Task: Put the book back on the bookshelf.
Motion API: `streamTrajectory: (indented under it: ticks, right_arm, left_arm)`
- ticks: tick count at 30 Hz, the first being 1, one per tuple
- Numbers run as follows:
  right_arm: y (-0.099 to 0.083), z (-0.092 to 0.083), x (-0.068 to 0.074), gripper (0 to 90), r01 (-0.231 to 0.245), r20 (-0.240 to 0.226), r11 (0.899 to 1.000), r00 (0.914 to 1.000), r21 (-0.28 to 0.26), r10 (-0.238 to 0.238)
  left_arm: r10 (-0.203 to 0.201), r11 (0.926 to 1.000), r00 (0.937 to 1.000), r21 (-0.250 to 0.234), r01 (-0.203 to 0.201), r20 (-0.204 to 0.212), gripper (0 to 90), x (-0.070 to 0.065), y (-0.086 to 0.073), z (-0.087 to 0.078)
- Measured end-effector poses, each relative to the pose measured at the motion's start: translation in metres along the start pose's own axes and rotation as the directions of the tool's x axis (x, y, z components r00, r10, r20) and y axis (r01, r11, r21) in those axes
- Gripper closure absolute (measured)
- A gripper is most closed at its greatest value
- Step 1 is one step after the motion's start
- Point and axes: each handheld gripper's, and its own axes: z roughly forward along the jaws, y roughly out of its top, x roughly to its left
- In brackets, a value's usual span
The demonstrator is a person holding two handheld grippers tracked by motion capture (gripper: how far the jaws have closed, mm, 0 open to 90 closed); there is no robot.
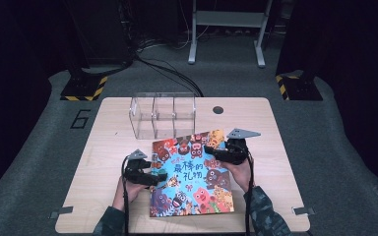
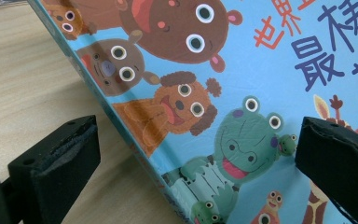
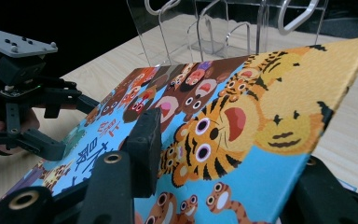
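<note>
A colourful picture book (image 1: 192, 172) with cartoon animals on a blue cover lies on the wooden table (image 1: 103, 147), its far right corner raised. My right gripper (image 1: 211, 151) is shut on the book's (image 3: 242, 121) right edge, one jaw on the cover and the other underneath. At the book's (image 2: 261, 70) left edge, my left gripper (image 1: 160, 178) stands open, with that edge between its wide-apart jaws, one over the table and one over the cover. The left gripper (image 3: 77, 128) appears across the book in the right gripper view.
A clear plastic organiser (image 1: 162, 114) with upright dividers stands on the table just behind the book, close to its raised corner (image 3: 228, 28). A small dark hole (image 1: 218, 109) sits near the table's back edge. Cables run on the floor beyond.
</note>
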Motion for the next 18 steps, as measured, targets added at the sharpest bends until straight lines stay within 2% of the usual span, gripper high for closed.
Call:
streamTrajectory:
  ticks: [5,6,7,10,11,12,14,18]
  right_arm:
    - [-0.0004,-0.0026,0.0022,53.2,0.025,-0.007,0.999,0.9997,-0.025,-0.025]
    - [-0.0006,-0.0032,0.0031,53.3,0.025,-0.006,0.999,0.9997,-0.03,-0.026]
    - [-0.0005,-0.0034,0.003,53.2,0.036,-0.006,0.999,0.9993,-0.034,-0.036]
    - [0.0002,-0.0045,0.0045,53.3,0.048,-0.008,0.998,0.9988,-0.041,-0.049]
    - [0.0002,-0.0045,0.0049,53.3,0.051,-0.008,0.998,0.9987,-0.047,-0.051]
    - [0.0001,-0.0051,0.006,53.2,0.047,-0.005,0.998,0.9989,-0.051,-0.047]
    - [-0.0003,-0.0052,0.0042,53.2,0.043,-0.014,0.998,0.9989,-0.051,-0.044]
    - [-0.003,-0.0043,-0.0011,53.2,0.0,-0.035,0.999,0.9994,-0.044,-0.002]
  left_arm:
    - [0.004,0.9999,1.0,-0.011,-0.004,0.008,0.0,-0.0038,0.0018,-0.0004]
    - [-0.013,0.9998,0.9998,-0.013,0.013,0.018,0.0,-0.0053,0.0019,0.0]
    - [0.01,0.9998,0.9998,-0.015,-0.01,0.014,0.0,-0.0042,0.0028,0.0]
    - [0.002,0.9998,0.9997,-0.019,-0.002,0.023,0.0,-0.0074,0.0043,0.0006]
    - [0.019,0.9997,0.9995,-0.013,-0.019,0.025,0.0,-0.0073,0.0056,0.0002]
    - [0.005,0.9999,0.9996,-0.016,-0.004,0.028,0.0,-0.0085,0.0056,0.0003]
    - [0.018,0.9995,0.9995,-0.026,-0.017,0.028,0.1,-0.0085,0.0051,-0.0001]
    - [0.014,0.9988,0.9992,-0.047,-0.012,0.037,3.8,-0.0074,0.0036,-0.003]
